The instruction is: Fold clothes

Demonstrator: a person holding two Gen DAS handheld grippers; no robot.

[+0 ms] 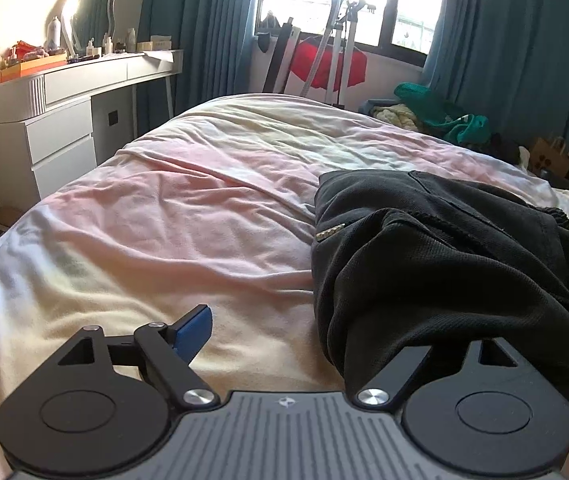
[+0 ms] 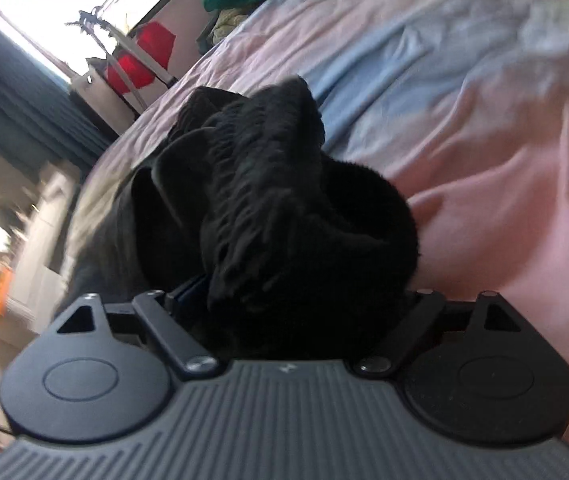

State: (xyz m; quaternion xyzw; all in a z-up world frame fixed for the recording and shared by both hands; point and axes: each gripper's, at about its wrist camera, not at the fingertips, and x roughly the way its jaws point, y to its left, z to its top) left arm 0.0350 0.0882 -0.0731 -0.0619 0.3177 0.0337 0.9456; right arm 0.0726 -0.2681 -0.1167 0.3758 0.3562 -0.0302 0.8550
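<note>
While the black, heavy-cotton garment (image 1: 444, 264) is lying bunched on the pink, wrinkled bedsheet (image 1: 172, 216), both the left gripper (image 1: 304, 332) and right gripper (image 2: 296, 300) are standing spread with cloth draping between their jaws, risking snagging and dragging the heap crooked.

No readable text — only small white emblem on gripper body (image 1: 286, 401); illegible
</note>
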